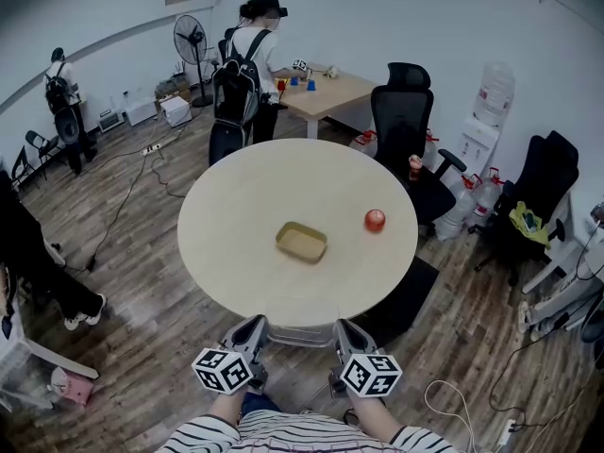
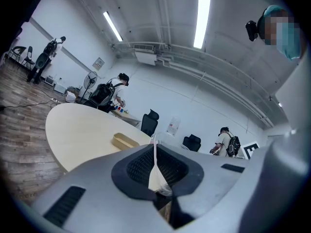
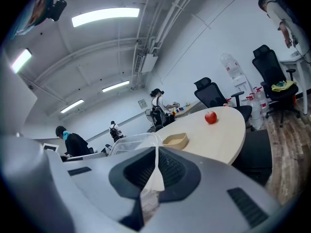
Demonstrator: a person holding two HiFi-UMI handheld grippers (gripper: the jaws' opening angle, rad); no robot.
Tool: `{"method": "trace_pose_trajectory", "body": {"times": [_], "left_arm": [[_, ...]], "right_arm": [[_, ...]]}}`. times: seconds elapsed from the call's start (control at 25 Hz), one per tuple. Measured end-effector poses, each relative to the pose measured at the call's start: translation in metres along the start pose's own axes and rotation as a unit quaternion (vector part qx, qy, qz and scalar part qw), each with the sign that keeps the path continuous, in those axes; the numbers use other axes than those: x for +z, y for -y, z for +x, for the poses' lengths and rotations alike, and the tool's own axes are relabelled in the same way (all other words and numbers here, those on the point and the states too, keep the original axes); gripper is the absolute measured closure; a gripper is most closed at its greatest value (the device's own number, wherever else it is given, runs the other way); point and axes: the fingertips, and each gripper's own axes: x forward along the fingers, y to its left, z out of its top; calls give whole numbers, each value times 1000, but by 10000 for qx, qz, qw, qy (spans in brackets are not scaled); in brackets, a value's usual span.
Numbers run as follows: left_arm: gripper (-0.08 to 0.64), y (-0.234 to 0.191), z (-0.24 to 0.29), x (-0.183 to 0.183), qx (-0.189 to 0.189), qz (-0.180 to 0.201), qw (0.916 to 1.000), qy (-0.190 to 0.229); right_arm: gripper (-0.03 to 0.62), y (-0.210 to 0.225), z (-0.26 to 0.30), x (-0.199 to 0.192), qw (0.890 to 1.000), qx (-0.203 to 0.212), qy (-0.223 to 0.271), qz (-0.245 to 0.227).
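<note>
A tan tray (image 1: 301, 242) and an apple (image 1: 375, 220) (well apart) are seen on a round table (image 1: 236, 210); a black chair (image 1: 401, 111) is placed behind.

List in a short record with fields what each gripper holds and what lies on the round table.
left gripper: shut on a thin rim of the clear plastic container
right gripper: shut on the same container's opposite rim
container place: at the near edge of the round beige table
on table: tan rectangular tray near the middle; red apple to its right, apart
</note>
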Motion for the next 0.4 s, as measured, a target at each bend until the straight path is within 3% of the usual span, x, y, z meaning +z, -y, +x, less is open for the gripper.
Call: {"method": "trace_pose_trajectory", "body": {"times": [0.4], "left_arm": [[522,-7,15,5,-19,-1,10000,-94]], "right_arm": [[552,7,12,3,9999,-86,-56,59]]}}
